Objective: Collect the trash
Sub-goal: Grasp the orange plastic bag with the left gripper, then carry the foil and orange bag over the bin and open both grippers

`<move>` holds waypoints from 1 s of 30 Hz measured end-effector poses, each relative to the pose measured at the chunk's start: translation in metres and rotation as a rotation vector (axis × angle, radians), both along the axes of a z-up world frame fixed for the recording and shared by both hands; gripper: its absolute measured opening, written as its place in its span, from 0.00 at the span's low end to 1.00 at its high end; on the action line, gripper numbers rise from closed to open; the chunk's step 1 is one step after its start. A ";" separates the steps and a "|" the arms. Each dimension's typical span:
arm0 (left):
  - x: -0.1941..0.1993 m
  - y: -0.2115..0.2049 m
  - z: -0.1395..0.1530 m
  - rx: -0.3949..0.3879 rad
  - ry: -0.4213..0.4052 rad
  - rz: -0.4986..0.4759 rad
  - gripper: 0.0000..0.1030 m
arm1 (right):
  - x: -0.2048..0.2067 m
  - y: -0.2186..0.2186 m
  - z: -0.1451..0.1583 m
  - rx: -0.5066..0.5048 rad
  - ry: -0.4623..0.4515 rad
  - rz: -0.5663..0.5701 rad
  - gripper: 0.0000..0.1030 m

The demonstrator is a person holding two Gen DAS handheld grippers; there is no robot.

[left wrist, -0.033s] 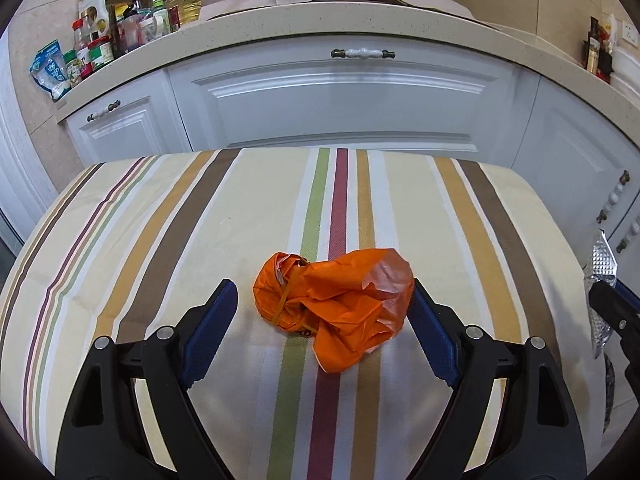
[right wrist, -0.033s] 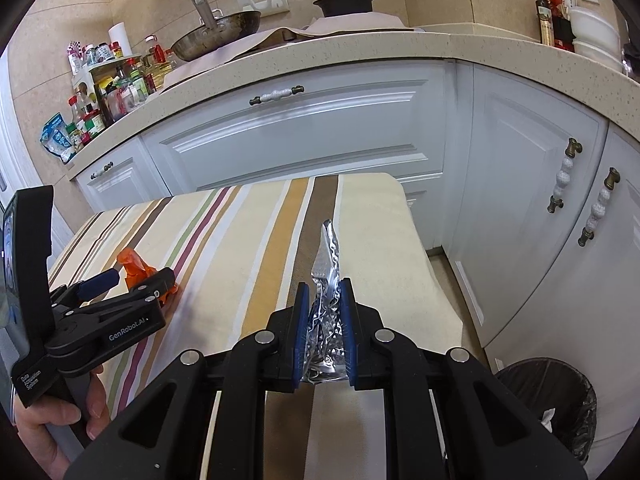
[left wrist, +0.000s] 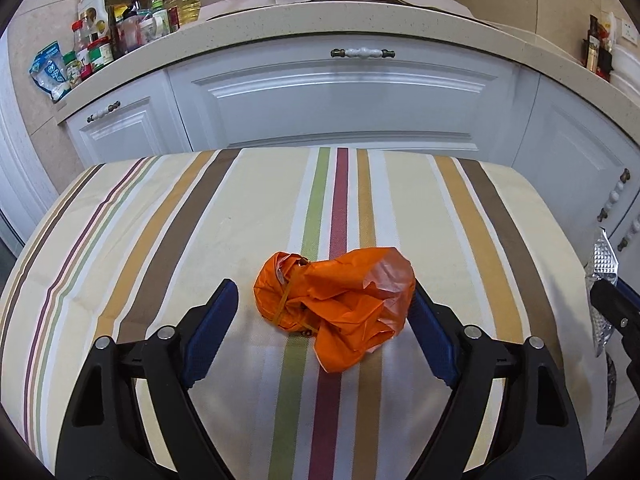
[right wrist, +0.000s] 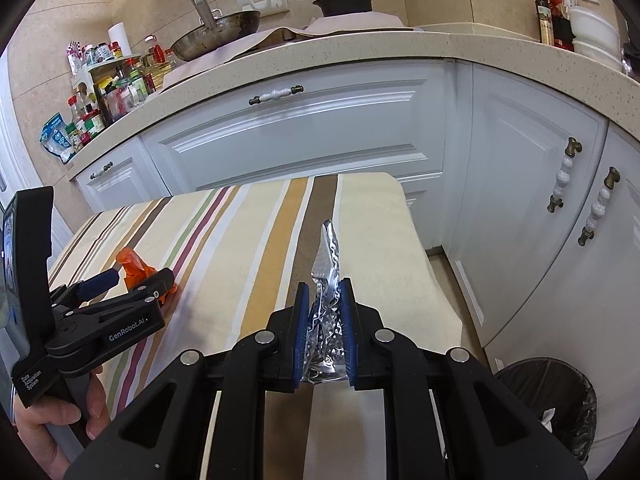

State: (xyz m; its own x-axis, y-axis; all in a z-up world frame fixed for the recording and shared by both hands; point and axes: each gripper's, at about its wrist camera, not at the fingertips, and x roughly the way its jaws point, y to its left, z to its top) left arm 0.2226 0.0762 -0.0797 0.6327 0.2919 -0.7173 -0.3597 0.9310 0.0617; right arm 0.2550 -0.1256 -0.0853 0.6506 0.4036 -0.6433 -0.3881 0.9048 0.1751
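A crumpled orange plastic bag lies on the striped tablecloth. My left gripper is open, its blue pads on either side of the bag, the right pad touching or almost touching it. The bag and left gripper also show at the left of the right wrist view. My right gripper is shut on a crumpled silver foil wrapper, held above the table's right part. The wrapper shows at the right edge of the left wrist view.
A black bin with a dark liner stands on the floor right of the table. White cabinets and a counter with bottles, a wok and a pot stand behind the table.
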 end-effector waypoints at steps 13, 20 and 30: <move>-0.005 0.002 -0.005 -0.018 0.009 -0.048 0.33 | 0.000 0.007 -0.004 -0.020 0.010 0.016 0.16; -0.011 0.003 -0.001 -0.016 -0.010 -0.055 0.29 | -0.002 0.010 -0.007 -0.028 0.013 0.022 0.16; -0.030 0.012 0.011 -0.019 -0.043 -0.053 0.29 | -0.007 0.012 -0.004 -0.038 -0.005 0.029 0.16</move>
State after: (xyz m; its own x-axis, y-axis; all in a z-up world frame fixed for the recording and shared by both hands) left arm 0.1926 0.0877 -0.0685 0.6771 0.2439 -0.6943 -0.3118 0.9497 0.0295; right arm 0.2477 -0.1132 -0.0889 0.6422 0.3975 -0.6555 -0.4150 0.8992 0.1387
